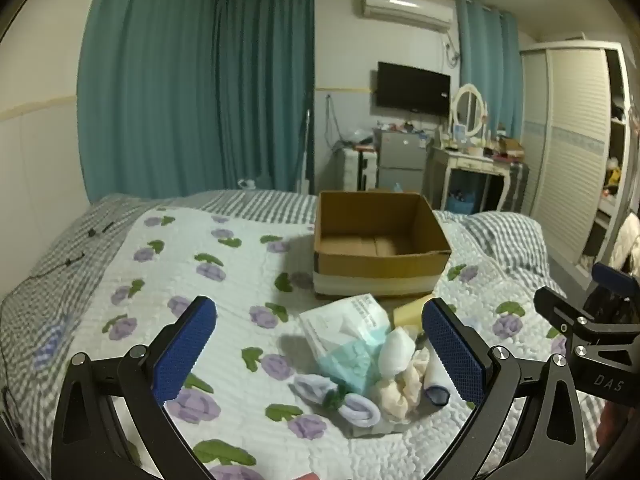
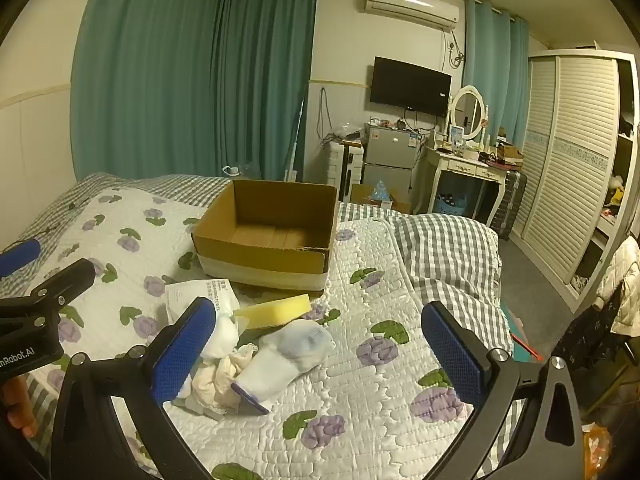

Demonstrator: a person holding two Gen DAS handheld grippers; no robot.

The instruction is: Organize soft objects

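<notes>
Left wrist view
Left gripper (image 1: pixel 320 354): jaws spread wide, nothing between the pads; it hangs above the heap, tipped downward.
Heap of soft things: lies on the quilt (image 1: pixel 240 264) directly ahead of and below the open jaws, nearer the right-hand pad.
Towel pack (image 1: pixel 344 320): crinkly plastic wrap, light, probably slippery; best pinched across a thin edge.
Teal cloth (image 1: pixel 352 362): limp, light; any raised fold should do.
Rolled white socks (image 1: pixel 352 402): nearest the gripper, springy, will squash; grip across the roll's middle.
Cream cloth (image 1: pixel 400 394): crumpled, floppy; likely to trail when lifted.
Cardboard box (image 1: pixel 380 240): open, nothing seen inside, just beyond the heap; the likely destination.
Right gripper (image 1: pixel 576 312): seen at the right edge, beside the heap; its jaws are not readable here.

Right wrist view
Right gripper (image 2: pixel 320 354): jaws wide apart, holding nothing.
White sock (image 2: pixel 288 356): between the pads, nearer the left one and below; soft and light, take the thick middle rather than the dark cuff.
Yellow sponge (image 2: pixel 276 312): ahead of the jaws, just short of the box; light, compressible, holds its shape, easiest across its narrow sides.
Towel pack (image 2: pixel 208 296): beyond the left pad, partly hidden by it.
Cardboard box (image 2: pixel 264 240): farther ahead, slightly left.
Left gripper (image 2: pixel 24 280): at the left edge; only part of it shows.
</notes>
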